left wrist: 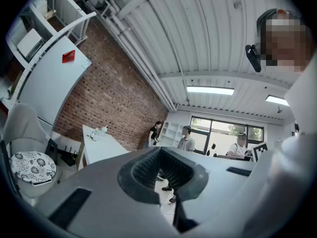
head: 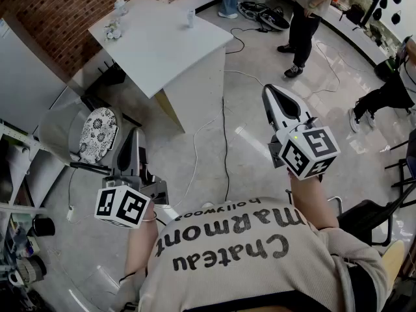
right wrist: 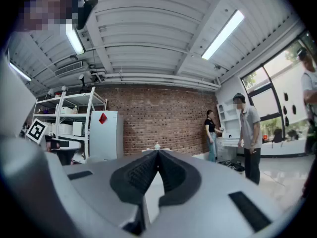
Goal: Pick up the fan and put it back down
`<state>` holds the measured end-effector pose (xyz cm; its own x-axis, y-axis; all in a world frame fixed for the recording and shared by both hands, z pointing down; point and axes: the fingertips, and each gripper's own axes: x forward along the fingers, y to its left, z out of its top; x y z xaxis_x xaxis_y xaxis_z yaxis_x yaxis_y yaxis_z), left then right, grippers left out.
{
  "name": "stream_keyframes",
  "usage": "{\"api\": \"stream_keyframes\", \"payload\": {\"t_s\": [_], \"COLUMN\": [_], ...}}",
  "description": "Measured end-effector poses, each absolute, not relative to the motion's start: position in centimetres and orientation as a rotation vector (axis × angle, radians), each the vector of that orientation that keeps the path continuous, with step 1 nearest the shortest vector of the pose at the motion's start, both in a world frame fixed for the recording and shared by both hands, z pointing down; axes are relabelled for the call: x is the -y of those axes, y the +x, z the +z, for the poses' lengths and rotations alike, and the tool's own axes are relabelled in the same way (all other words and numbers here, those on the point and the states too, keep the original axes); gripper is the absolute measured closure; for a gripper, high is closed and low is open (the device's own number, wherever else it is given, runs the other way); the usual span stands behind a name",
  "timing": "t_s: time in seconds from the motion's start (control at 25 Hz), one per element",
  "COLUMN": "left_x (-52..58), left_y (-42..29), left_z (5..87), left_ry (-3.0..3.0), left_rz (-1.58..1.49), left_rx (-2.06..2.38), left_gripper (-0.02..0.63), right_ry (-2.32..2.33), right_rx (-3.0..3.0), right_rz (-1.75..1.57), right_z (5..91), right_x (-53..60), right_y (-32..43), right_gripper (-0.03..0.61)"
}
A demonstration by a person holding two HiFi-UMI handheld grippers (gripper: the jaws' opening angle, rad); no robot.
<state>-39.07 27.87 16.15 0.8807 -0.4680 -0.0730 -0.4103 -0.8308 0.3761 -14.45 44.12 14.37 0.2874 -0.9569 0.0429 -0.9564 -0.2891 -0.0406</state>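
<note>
I cannot pick out a fan for certain in any view. A white table [head: 162,51] stands ahead, with a small pale cluster of objects [head: 114,30] at its far left corner and a little bottle [head: 190,19] near its far edge. My left gripper [head: 134,135] is held level at the lower left, short of the table, its jaws shut with nothing between them [left wrist: 161,149]. My right gripper [head: 270,91] hovers over the floor to the right of the table, also shut and empty [right wrist: 158,152]. Both point toward the table and the brick wall.
A grey chair with a patterned cushion [head: 97,134] stands just left of my left gripper. Cables [head: 224,142] trail across the floor between the grippers. Several people stand at the back right [head: 305,18]. Shelving [head: 13,174] and a white fridge [right wrist: 104,135] line the left side.
</note>
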Motion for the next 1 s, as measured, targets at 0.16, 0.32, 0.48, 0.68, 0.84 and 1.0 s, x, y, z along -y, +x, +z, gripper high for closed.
{"api": "stream_keyframes", "payload": {"t_s": [0.16, 0.32, 0.48, 0.68, 0.84, 1.0], "left_x": [-26.8, -25.3, -23.4, -21.2, -20.1, -18.2], "left_y": [-39.3, -39.6, -39.8, -39.4, -38.6, -36.9], "left_z": [16.3, 16.6, 17.5, 19.0, 20.5, 20.8], "left_ry": [2.695, 2.697, 2.701, 2.695, 2.669, 2.645], "left_rz": [-0.232, -0.232, -0.221, -0.192, -0.153, -0.151], "left_rx": [0.646, 0.626, 0.596, 0.578, 0.588, 0.603], "left_gripper": [0.612, 0.612, 0.612, 0.612, 0.612, 0.612], "right_ry": [-2.522, -2.530, -2.544, -2.545, -2.528, -2.525], "right_rx": [-1.872, -1.865, -1.849, -1.819, -1.811, -1.827], "right_rz": [-0.094, -0.096, -0.099, -0.099, -0.164, -0.188], "right_z": [14.6, 15.0, 15.9, 17.2, 18.3, 18.7], "right_x": [-43.0, -41.6, -39.9, -38.1, -36.7, -34.2], "right_y": [-14.7, -15.2, -15.9, -16.1, -14.9, -12.6], "right_gripper": [0.575, 0.575, 0.575, 0.575, 0.575, 0.575]}}
